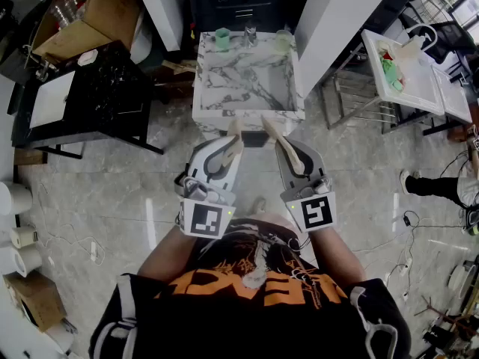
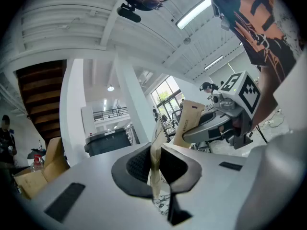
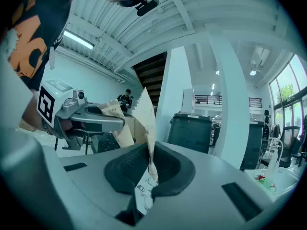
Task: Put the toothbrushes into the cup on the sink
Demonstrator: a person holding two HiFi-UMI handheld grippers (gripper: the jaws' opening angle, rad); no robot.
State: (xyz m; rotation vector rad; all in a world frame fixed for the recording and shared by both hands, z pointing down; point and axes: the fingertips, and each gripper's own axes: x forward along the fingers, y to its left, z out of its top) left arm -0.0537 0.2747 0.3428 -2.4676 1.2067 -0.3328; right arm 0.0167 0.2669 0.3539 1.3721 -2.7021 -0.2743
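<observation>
Both clenched: left hand-held gripper on left toothbrush packet, right hand-held gripper on right toothbrush packet.

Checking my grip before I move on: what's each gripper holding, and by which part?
Left gripper pinches the left toothbrush, still wrapped, by one end; right gripper pinches the right toothbrush likewise.

The head view is looking steeply down, taking in the left gripper and right gripper close below and the sink farther ahead. Each gripper view is sitting just behind its jaws, tilting up toward the ceiling and catching the other gripper alongside.
</observation>
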